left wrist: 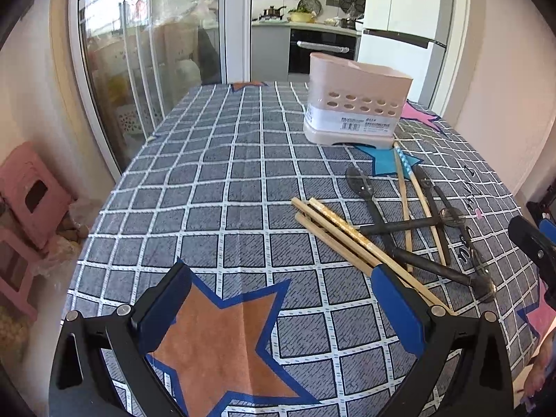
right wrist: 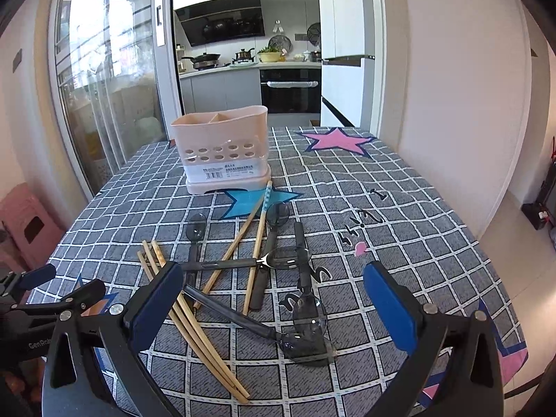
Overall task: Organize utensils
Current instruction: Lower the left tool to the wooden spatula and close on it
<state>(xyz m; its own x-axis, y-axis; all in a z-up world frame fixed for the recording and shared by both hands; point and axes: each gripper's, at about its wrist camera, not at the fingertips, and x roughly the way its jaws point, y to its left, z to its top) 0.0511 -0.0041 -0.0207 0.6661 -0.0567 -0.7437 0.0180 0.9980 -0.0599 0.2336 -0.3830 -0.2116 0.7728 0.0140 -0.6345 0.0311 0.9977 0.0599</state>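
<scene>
Bamboo chopsticks (right wrist: 194,326) & dark plastic spoons (right wrist: 305,344) lay jumbled on checked cloth (left wrist: 215,180) near pink perforated plastic holder (right wrist: 222,149), still empty; left gripper (left wrist: 278,312) & right gripper (right wrist: 274,305) both spread wide, holding nothing — best single out a top-lying piece, grip mid-shaft.

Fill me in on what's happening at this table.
A person holds two grippers, both open and empty, above a checked tablecloth. The chopsticks and dark spoons lie in a crossed heap, untouched. The pink utensil holder stands behind them; what its compartments hold isn't visible. Left gripper, right gripper.
</scene>
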